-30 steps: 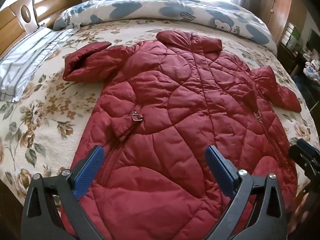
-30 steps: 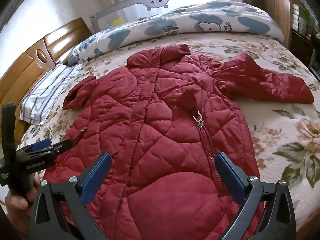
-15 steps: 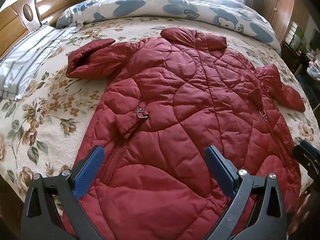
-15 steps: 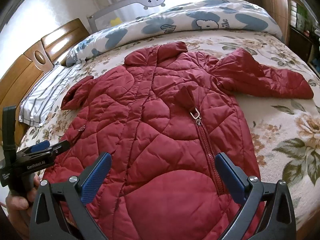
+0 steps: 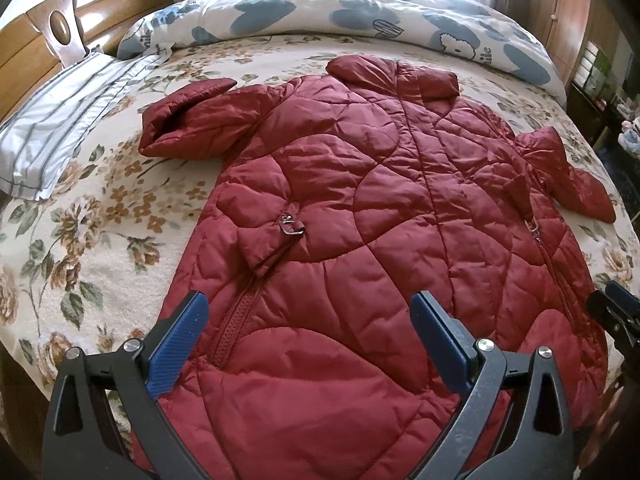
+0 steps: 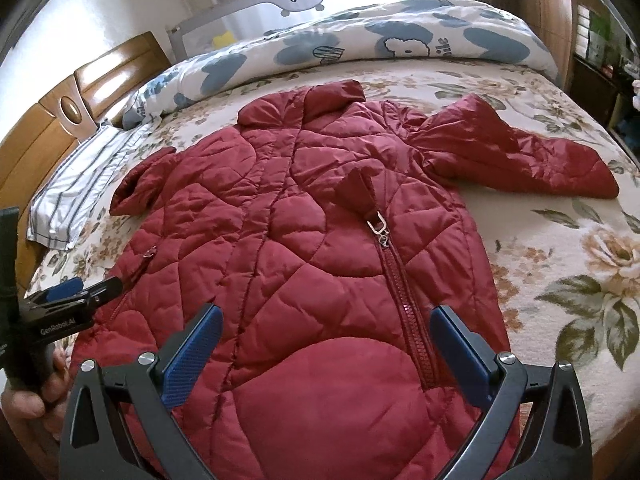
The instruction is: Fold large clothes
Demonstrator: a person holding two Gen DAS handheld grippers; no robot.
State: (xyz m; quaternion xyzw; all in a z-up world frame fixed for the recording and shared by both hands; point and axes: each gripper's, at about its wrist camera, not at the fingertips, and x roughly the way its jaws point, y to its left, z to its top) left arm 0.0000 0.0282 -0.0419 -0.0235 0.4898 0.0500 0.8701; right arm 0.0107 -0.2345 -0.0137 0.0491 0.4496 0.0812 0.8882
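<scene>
A large dark red quilted coat point(image 5: 360, 208) lies spread flat on the bed, collar at the far end, hem nearest me; it also shows in the right wrist view point(image 6: 304, 248). Its left sleeve point(image 5: 188, 120) is folded short; its right sleeve point(image 6: 516, 156) stretches out to the right. My left gripper point(image 5: 308, 332) is open and empty above the hem's left part. My right gripper point(image 6: 326, 344) is open and empty above the hem's right part, near the pocket zipper point(image 6: 400, 288). The left gripper also shows at the left edge of the right wrist view point(image 6: 72, 300).
The bed has a floral sheet point(image 5: 80, 216). A blue-and-white duvet point(image 5: 360, 20) lies along the far side and a striped pillow point(image 5: 52, 120) at the left by the wooden headboard point(image 5: 36, 40). Wooden wardrobes point(image 6: 540, 8) and shelves stand at the right.
Both grippers have drawn back and risen a little, so the coat sits lower and farther in both views. The coat has not moved. Both grippers stay open.
</scene>
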